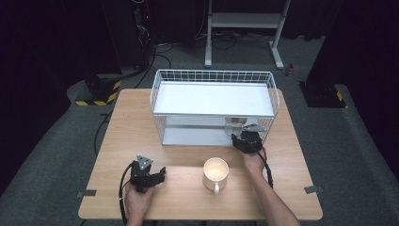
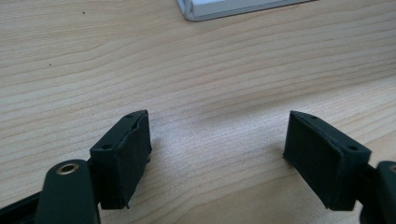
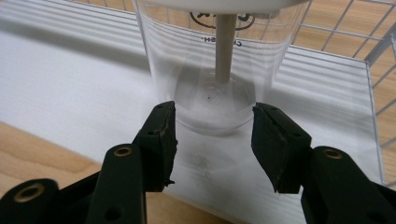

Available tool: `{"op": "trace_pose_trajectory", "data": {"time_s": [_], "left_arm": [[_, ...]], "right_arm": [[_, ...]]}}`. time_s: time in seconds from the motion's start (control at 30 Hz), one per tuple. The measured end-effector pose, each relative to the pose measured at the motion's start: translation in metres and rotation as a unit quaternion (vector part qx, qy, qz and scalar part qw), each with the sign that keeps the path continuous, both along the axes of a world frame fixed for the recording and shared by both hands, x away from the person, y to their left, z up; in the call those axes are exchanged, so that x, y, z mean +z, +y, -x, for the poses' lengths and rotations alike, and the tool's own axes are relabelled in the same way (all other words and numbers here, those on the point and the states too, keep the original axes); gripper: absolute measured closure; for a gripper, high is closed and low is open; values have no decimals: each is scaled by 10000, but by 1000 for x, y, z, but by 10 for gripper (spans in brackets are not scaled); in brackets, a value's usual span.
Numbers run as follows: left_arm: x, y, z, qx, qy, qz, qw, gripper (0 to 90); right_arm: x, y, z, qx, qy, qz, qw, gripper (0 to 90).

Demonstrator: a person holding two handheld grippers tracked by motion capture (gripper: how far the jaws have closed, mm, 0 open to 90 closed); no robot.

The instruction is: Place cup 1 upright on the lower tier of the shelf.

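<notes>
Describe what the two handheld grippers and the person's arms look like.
Both grippers, the left gripper and the right gripper, are black, each with two blocky jaws faced with dark pads and brass-coloured pivot rivets. Each carries a grey three-cornered plate on top and trails a black cable. The forearms are bare, with no sleeves or gloves.

Right gripper (image 3: 212, 140) sits at the open near side of the wire rack (image 1: 214, 75), lower tier; its jaws flank the base of a clear cup (image 3: 212, 65). Shelf (image 1: 214, 99) above caps headroom there. Mesh walls block the rack's left, right and far sides. Mug (image 1: 215, 173) stands mid-table, near edge, between the hands. Left gripper (image 2: 217, 154) over bare wood (image 2: 196, 70), nothing between its jaws. Near-left of the table is clear to pass.
</notes>
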State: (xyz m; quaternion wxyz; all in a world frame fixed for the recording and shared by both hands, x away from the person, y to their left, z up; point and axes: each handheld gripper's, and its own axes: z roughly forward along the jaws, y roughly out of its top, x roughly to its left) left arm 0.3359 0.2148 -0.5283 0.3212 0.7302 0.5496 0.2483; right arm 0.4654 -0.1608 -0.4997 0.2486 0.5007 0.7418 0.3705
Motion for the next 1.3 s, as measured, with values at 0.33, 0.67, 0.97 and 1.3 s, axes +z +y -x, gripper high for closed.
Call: {"op": "trace_pose_trajectory", "data": {"time_s": [0.33,0.67,0.97,1.3], "left_arm": [[0,0,0,1,6,3,10000,230],[0,0,0,-1,4,3,10000,230],[0,0,0,0,3,3,10000,230],[0,0,0,0,3,-1,10000,230]], "right_arm": [[-2,5,-9,-194,66,-98,9997,521],[-7,2,-14,-290,110,-47,9995,528],[-2,-4,-7,-134,116,-192,9997,388],[6,-16,7,51,33,-385,9992,348]]}}
